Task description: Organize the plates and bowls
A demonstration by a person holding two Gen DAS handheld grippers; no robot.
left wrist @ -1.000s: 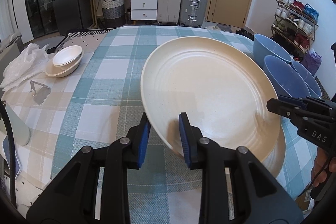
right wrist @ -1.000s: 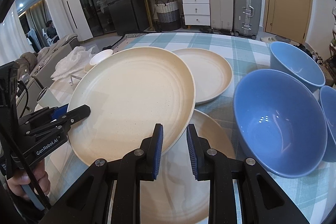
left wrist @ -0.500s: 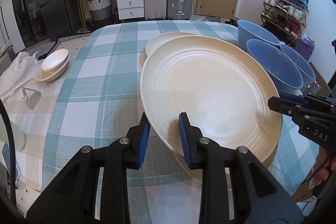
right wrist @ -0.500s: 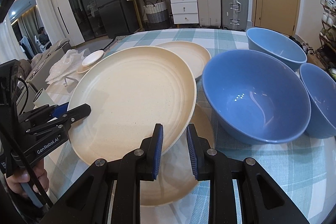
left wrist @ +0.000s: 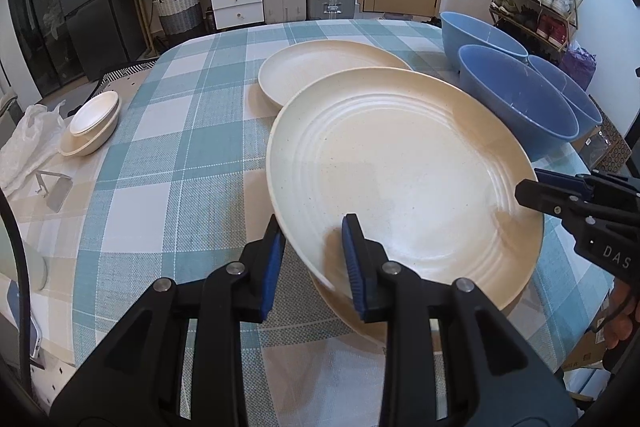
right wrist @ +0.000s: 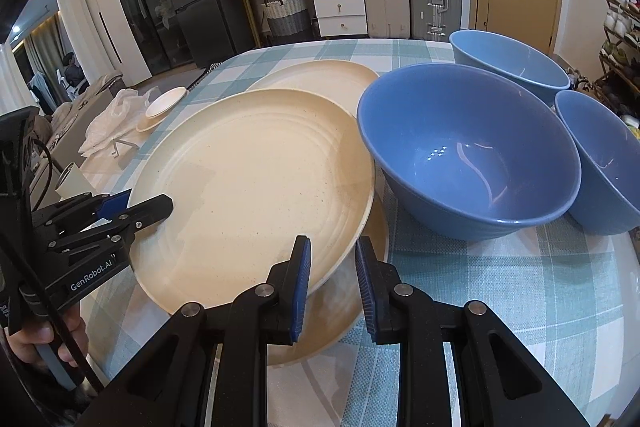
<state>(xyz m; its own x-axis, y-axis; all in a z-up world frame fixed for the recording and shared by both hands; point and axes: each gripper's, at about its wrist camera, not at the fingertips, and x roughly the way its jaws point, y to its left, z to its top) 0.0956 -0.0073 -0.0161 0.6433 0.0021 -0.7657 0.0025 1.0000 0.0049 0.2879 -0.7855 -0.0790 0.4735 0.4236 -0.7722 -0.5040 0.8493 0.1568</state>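
Two hand-held grippers carry one large cream plate [left wrist: 404, 179] between them, each clamped on an opposite edge. The left gripper [left wrist: 314, 259] has its blue pads [left wrist: 356, 267] nearly together, with the plate's near rim pinched between them. The right gripper [right wrist: 332, 279] grips the opposite rim in the same way, its jaws almost fully closed on the thin edge.

Seen from the left gripper, the plate stretches forward and to the right of the fingers, tilted. Directly beneath it lies a second cream plate [left wrist: 352, 315] on the checked tablecloth [left wrist: 168, 155]; only its near rim shows under the held plate. Whether the two plates touch cannot be told. A third cream plate [left wrist: 320, 71] lies flat farther ahead.

Seen from the right gripper, three blue bowls stand to the right of the fingers: a large one [right wrist: 468, 151] just beside the held plate, another [right wrist: 508, 59] behind it, and a third [right wrist: 604, 159] at the far right. Far ahead to the left of the left gripper sits a small stack of white bowls [left wrist: 92, 123], next to a crumpled plastic bag [left wrist: 28, 143].
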